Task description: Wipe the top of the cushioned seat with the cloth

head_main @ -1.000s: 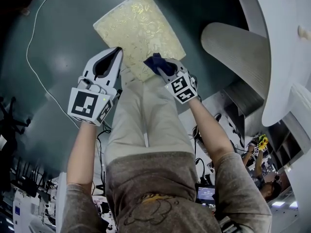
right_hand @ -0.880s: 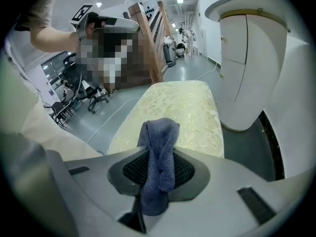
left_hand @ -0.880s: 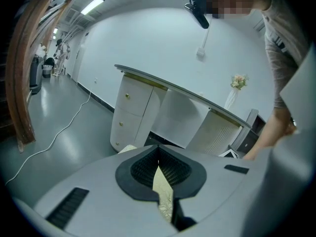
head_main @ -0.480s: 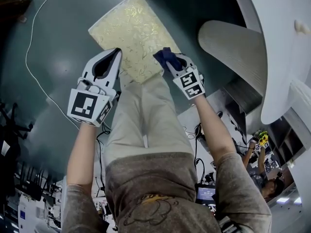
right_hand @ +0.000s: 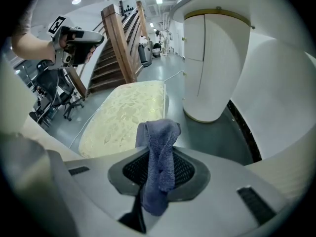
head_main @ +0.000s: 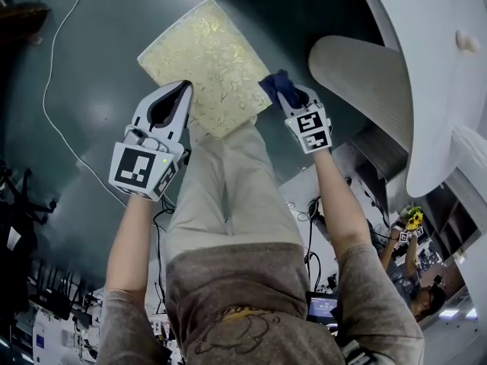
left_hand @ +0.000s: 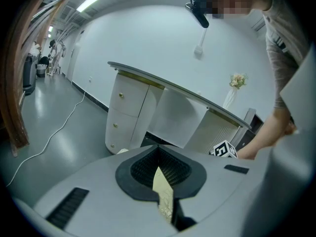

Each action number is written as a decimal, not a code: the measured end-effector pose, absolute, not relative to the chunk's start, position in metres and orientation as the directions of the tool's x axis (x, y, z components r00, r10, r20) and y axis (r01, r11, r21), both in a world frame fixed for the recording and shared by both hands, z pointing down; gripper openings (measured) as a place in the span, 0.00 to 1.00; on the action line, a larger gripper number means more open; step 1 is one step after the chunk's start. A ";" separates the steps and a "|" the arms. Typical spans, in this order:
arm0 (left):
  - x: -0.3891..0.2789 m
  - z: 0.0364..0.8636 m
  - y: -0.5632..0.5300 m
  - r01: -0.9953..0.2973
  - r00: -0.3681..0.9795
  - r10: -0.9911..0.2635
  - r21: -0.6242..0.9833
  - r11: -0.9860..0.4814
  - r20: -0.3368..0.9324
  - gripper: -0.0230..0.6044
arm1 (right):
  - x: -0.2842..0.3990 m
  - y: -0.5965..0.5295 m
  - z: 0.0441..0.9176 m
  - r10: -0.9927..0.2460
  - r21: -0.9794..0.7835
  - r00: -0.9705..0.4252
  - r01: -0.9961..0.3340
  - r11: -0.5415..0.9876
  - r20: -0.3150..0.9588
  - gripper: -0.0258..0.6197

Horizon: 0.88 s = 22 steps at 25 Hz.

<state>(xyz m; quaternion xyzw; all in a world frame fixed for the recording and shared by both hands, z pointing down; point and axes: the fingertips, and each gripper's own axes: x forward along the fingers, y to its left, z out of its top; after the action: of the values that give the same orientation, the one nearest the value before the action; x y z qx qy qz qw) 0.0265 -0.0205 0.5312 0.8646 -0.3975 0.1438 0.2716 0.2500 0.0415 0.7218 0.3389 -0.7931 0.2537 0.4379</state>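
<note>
The cushioned seat (head_main: 202, 63) is a pale yellow rectangle with a leaf pattern, standing on the dark floor. A dark blue cloth (head_main: 277, 84) is pinched in my right gripper (head_main: 289, 95), which hovers at the seat's right corner, beside its edge. In the right gripper view the cloth (right_hand: 159, 152) stands up out of the shut jaws, with the seat (right_hand: 123, 115) ahead and to the left. My left gripper (head_main: 184, 90) is shut and empty over the seat's near left edge. Only a sliver of the seat (left_hand: 163, 196) shows through its jaws.
A white curved counter with drawers (head_main: 426, 67) stands right of the seat, and its rounded end (right_hand: 212, 68) is close to my right gripper. A white cable (head_main: 53, 74) runs along the floor at left. A wooden staircase (right_hand: 118, 48) rises beyond the seat.
My right gripper has carried the cloth to the right along the seat's near edge, out to its right corner. The left gripper has hardly moved.
</note>
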 end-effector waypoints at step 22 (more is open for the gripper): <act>0.017 0.306 -0.067 -0.766 0.642 -0.708 0.296 -0.571 0.296 0.07 | 0.211 -0.051 0.385 -0.692 -0.121 -0.504 -0.843 0.524 0.518 0.18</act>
<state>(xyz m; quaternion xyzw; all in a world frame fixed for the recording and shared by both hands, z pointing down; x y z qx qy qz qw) 0.0172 -0.0671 0.3059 0.8834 -0.4170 0.0722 0.2015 0.2114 -0.0515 0.3852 0.4527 -0.8477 0.1824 0.2079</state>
